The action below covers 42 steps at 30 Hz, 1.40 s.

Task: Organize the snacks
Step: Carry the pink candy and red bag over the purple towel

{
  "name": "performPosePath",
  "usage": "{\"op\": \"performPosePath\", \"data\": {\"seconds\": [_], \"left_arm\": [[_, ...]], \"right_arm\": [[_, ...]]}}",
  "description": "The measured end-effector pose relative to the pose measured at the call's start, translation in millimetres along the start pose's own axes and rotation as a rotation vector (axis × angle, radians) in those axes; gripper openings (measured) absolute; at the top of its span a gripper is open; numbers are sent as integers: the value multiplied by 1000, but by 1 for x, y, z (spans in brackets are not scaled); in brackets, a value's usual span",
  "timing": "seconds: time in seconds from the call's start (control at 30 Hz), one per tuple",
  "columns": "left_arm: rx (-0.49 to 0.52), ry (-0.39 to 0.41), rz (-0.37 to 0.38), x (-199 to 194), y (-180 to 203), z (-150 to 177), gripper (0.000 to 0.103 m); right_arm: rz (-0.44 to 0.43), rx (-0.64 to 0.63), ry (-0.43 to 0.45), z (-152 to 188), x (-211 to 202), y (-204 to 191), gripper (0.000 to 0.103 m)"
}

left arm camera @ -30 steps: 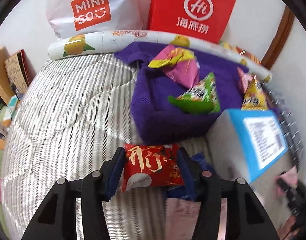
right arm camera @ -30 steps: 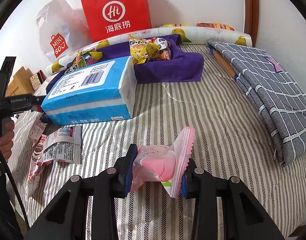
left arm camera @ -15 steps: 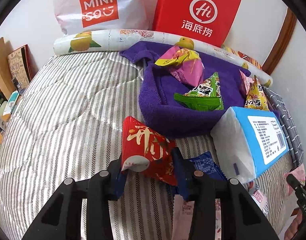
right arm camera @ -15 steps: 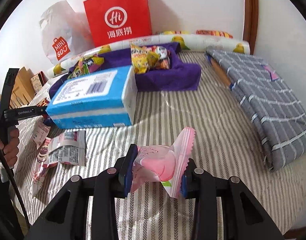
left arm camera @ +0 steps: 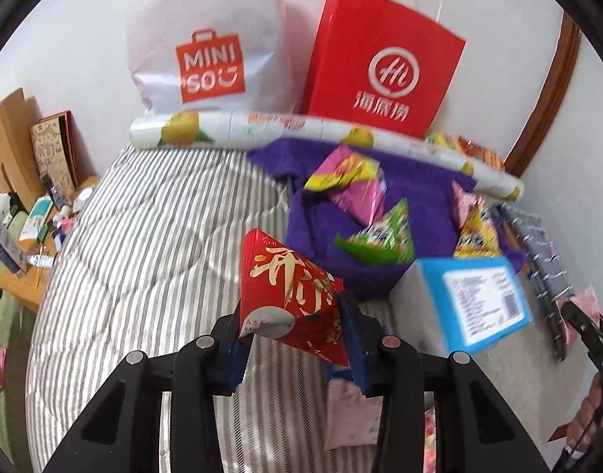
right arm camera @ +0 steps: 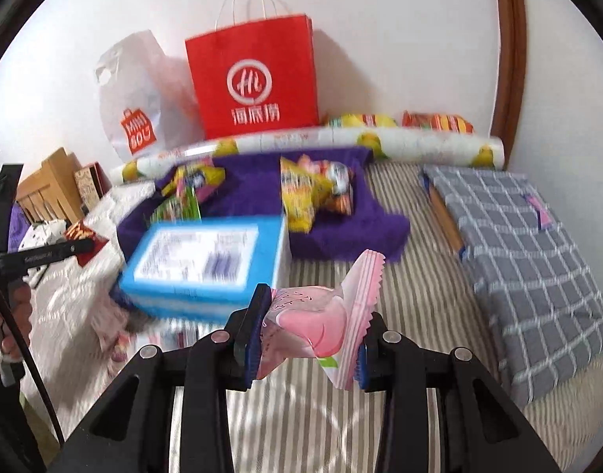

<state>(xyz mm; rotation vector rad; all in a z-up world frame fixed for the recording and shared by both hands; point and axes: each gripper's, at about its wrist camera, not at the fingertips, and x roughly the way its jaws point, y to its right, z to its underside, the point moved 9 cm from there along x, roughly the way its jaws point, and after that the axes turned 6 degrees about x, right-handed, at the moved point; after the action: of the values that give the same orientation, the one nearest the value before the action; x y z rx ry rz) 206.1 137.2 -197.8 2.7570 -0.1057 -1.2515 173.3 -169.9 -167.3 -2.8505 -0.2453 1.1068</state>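
My left gripper [left arm camera: 291, 329] is shut on a red snack packet with gold lettering [left arm camera: 289, 291], held up above the striped bed cover [left arm camera: 143, 244]. My right gripper [right arm camera: 307, 337] is shut on a pink snack packet [right arm camera: 321, 323], also lifted off the bed. Beyond both lies a purple towel [left arm camera: 419, 205] [right arm camera: 340, 232] carrying several snack packets: pink-yellow [left arm camera: 352, 181], green [left arm camera: 380, 236] and yellow ones [right arm camera: 309, 193]. The left gripper with its red packet [right arm camera: 82, 236] shows at the left of the right wrist view.
A blue tissue pack [left arm camera: 470, 303] [right arm camera: 206, 268] lies in front of the towel, loose wrappers [left arm camera: 352, 410] beside it. A fruit-print roll [left arm camera: 230, 130], a white bag [left arm camera: 206, 39] and a red paper bag [right arm camera: 254, 75] stand along the wall. A folded grey checked blanket [right arm camera: 518, 244] lies at the right.
The left gripper closed on the red packet and lifted it off the bed. The right gripper rose with the pink packet still in its grip.
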Motion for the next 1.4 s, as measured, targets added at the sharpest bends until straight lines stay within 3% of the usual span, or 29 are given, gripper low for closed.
{"op": "performPosePath", "data": {"seconds": [0.37, 0.53, 0.77, 0.93, 1.17, 1.4], "left_arm": [[22, 59, 51, 5, 33, -61, 39], [31, 90, 46, 13, 45, -86, 39], [18, 104, 95, 28, 53, -113, 39], [4, 107, 113, 45, 55, -111, 39], [4, 90, 116, 70, 53, -94, 39], [19, 77, 96, 83, 53, -83, 39]], "right_arm": [[-6, -16, 98, -84, 17, -28, 36], [-15, 5, 110, -105, 32, -36, 36], [-41, 24, 122, -134, 54, -45, 36], [-70, 13, 129, -140, 72, -55, 36], [-131, 40, 95, -122, 105, -54, 36], [-82, -6, 40, -100, 123, -53, 36]]}}
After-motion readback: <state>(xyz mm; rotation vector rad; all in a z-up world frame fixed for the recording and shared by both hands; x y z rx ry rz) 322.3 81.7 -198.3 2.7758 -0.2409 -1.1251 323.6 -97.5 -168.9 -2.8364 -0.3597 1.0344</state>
